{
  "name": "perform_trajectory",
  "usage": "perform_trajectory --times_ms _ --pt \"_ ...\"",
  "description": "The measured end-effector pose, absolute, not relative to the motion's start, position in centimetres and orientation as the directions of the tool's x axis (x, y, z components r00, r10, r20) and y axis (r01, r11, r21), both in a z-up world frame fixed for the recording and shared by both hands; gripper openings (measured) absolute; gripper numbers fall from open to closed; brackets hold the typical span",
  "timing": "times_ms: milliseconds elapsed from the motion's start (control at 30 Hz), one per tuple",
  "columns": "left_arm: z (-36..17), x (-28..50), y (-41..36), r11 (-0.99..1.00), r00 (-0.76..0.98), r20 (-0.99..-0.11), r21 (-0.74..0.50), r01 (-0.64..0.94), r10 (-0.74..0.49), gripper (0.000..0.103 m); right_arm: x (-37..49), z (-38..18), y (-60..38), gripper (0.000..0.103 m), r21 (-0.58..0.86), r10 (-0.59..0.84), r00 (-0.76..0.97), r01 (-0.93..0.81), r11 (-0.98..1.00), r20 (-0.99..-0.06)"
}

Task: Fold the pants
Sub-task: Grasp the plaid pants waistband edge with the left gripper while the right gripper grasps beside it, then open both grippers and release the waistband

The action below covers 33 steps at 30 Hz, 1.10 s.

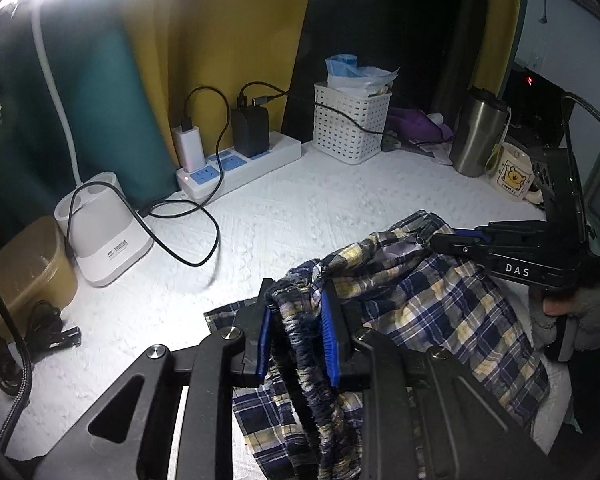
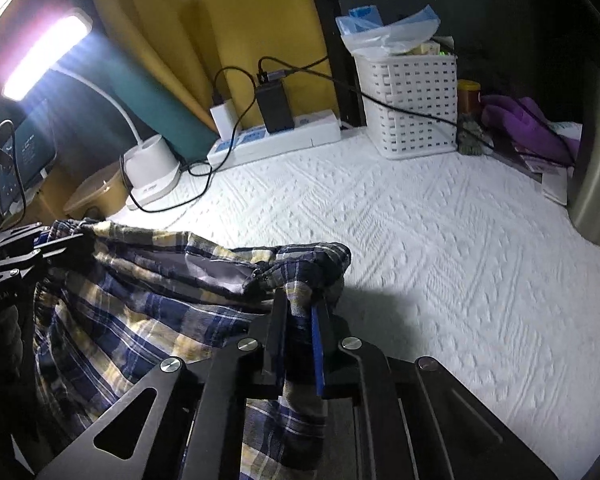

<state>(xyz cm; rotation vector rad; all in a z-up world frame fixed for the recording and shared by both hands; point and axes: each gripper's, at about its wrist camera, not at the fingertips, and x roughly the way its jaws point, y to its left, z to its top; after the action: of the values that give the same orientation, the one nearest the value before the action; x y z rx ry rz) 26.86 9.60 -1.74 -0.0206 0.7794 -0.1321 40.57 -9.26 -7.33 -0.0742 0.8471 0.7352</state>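
Clamped on one pair of plaid pants (image 1: 416, 292) at 6 o'clock over the desk (image 1: 300, 216): left hand-held gripper (image 1: 295, 332), right hand-held gripper (image 2: 300, 320); at 12, one white basket (image 1: 350, 124) stuffed with plastic bags (image 1: 356, 72).

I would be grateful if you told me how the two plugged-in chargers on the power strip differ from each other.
The white charger is slim and narrow, while the black charger is clearly bulkier. The white charger sits nearer the lamp-base end of the power strip, the black charger nearer the white basket. The white charger's cable runs down onto the bedcover; the black charger's runs off past the basket. Both stand upright with a black cable plugged into the top.
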Motion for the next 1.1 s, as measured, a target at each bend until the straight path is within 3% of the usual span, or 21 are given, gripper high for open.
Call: perform_trajectory --times_ms 467,933,1100 --pt "-6.0 29.0 11.8 0.996 0.634 -0.768 -0.072 0.056 -0.091 0.02 42.6 -8.2 -8.0 0.01 0.245 0.549 0.413 -0.59 0.769 -0.727" --pt "-5.2 28.7 13.0 0.994 0.641 -0.76 -0.102 0.051 -0.11 0.02 43.0 -7.2 -7.6 0.01 0.23 0.569 0.421 -0.624 0.747 -0.706" --pt "-6.6 29.4 12.6 0.998 0.62 -0.781 -0.051 0.046 -0.069 0.021 43.7 -8.3 -6.6 0.01 0.212 0.535 0.406 -0.614 0.76 -0.741"
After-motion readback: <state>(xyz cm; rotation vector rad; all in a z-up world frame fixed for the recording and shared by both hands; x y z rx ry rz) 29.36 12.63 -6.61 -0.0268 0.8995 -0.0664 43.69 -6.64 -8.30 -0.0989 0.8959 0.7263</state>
